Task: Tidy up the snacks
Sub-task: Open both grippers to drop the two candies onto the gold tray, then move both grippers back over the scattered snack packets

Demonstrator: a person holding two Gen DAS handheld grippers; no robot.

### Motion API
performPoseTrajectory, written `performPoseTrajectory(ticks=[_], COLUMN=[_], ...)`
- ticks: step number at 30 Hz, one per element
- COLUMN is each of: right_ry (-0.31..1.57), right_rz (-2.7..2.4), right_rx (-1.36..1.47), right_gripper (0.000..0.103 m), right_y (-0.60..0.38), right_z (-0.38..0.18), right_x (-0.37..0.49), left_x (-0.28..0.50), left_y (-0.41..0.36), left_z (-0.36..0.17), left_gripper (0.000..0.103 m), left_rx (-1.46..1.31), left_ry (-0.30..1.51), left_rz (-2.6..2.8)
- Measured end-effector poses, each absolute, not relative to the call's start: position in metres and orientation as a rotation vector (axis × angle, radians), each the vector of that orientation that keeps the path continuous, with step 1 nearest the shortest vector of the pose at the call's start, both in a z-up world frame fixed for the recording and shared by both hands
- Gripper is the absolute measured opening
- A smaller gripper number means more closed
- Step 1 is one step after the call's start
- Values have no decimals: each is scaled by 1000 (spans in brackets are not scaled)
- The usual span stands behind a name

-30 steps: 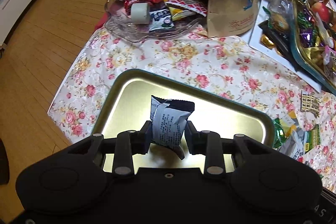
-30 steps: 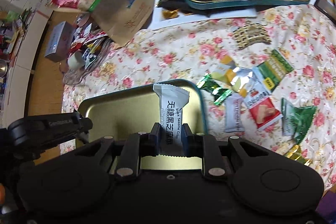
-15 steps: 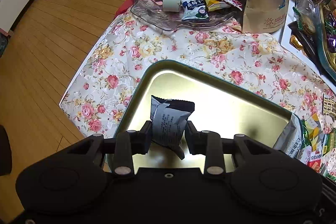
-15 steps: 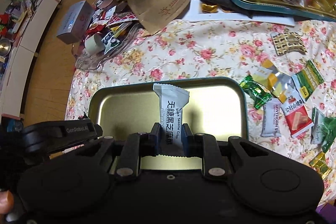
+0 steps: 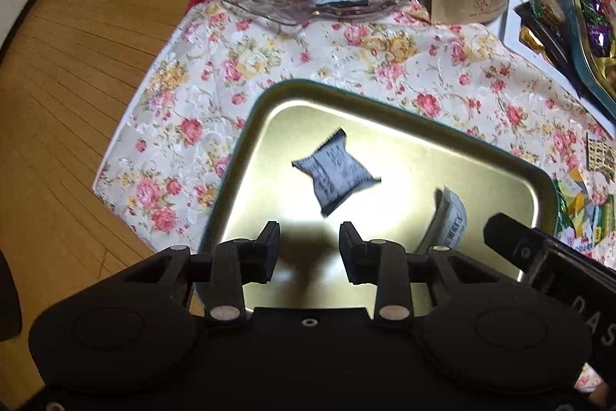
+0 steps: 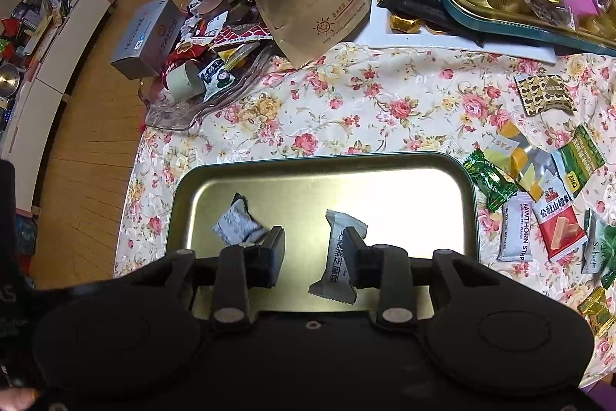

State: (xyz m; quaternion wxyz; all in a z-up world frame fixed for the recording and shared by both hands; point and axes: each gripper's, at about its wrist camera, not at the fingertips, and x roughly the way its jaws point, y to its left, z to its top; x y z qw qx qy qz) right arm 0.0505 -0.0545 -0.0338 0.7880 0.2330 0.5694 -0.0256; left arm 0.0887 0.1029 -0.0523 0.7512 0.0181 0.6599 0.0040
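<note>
Claw (image 6: 313, 253) jaws on the right are being opened; the white packet (image 6: 338, 253) could be snagged and dragged off the tray (image 6: 471, 203).

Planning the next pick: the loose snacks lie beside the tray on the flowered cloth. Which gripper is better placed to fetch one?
Probably the right gripper: the loose snacks lie just off its side of the tray. Its jaws are opening off the white packet. The left gripper hangs open over the tray's far side, its dark packet dropped.
</note>
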Motion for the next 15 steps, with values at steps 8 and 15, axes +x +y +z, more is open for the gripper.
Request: performPoseTrajectory(ticks=[8, 15], right_ry=[1262, 1284], right_rz=[-67, -110], right_rx=[495, 516], right_gripper=[39, 46], right_y=[-52, -63], right_z=[-42, -39], right_x=[51, 49], left_x=[84, 81], left_y=[97, 87], left_z=[-56, -60], left_gripper=[43, 43], left_rx=[51, 81], left_ry=[1484, 1509], left_rz=[-28, -44])
